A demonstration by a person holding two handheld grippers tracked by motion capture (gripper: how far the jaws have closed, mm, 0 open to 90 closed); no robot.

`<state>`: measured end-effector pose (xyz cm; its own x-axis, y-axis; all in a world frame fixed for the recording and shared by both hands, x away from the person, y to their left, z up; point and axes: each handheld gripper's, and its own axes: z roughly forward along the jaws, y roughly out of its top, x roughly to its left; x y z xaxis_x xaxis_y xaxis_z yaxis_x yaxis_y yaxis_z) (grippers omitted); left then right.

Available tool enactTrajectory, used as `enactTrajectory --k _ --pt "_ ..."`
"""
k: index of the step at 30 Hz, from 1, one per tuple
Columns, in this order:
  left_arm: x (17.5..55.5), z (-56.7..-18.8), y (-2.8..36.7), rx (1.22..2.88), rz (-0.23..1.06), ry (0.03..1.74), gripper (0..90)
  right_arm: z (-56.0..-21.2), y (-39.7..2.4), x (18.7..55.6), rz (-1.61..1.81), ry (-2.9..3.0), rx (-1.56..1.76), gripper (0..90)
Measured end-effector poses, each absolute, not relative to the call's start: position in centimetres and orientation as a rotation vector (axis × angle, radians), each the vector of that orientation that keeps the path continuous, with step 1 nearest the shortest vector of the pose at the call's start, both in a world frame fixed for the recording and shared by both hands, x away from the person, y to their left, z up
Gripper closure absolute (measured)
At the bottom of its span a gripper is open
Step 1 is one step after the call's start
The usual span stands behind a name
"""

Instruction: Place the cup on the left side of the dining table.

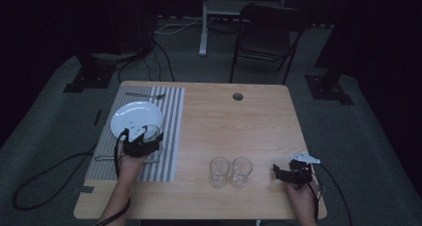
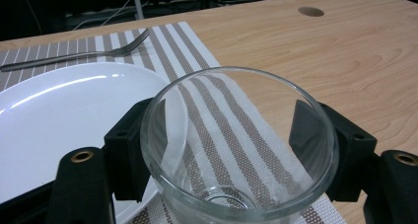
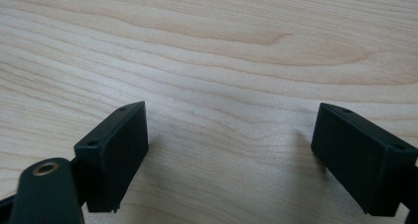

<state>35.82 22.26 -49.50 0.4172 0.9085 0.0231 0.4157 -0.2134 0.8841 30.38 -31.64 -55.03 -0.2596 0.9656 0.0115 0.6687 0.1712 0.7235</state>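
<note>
Now the left gripper (image 2: 236,150) clamps a clear glass (image 2: 239,145) at lower center, beside the white plate (image 2: 59,105). Right gripper (image 3: 231,155) stands wide open w/ nothing between the jaws, lower right of the high view.

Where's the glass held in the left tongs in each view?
High view: the held glass sits left of centre, in the left tongs, beside the white plate.
Left gripper view: bottom centre, clamped between the jaws.
Right gripper view: not in it.
Shared landmark: the striped placemat.
</note>
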Motion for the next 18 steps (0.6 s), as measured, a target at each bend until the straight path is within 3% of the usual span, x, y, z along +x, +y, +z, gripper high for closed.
enactTrajectory --k 3,6,9,10,18 --pt "36.0 -49.4 22.1 1.817 0.684 1.165 28.5 -55.0 -31.6 30.4 0.866 1.998 1.539 13.8" --pt "35.5 -49.1 21.9 1.811 0.761 1.155 27.6 -55.0 -31.6 30.4 0.866 1.998 1.539 13.8" --pt "35.7 -49.0 21.9 1.801 0.717 1.209 9.0 -55.0 -31.6 30.4 0.866 1.998 1.540 13.8" --pt "35.7 -49.1 21.9 1.805 0.703 1.221 7.6 -55.0 -31.6 30.4 0.866 1.997 1.540 13.8" --pt "34.7 -49.7 22.5 1.831 0.678 1.246 7.6 -55.0 -31.6 30.4 0.867 1.997 1.540 13.8"
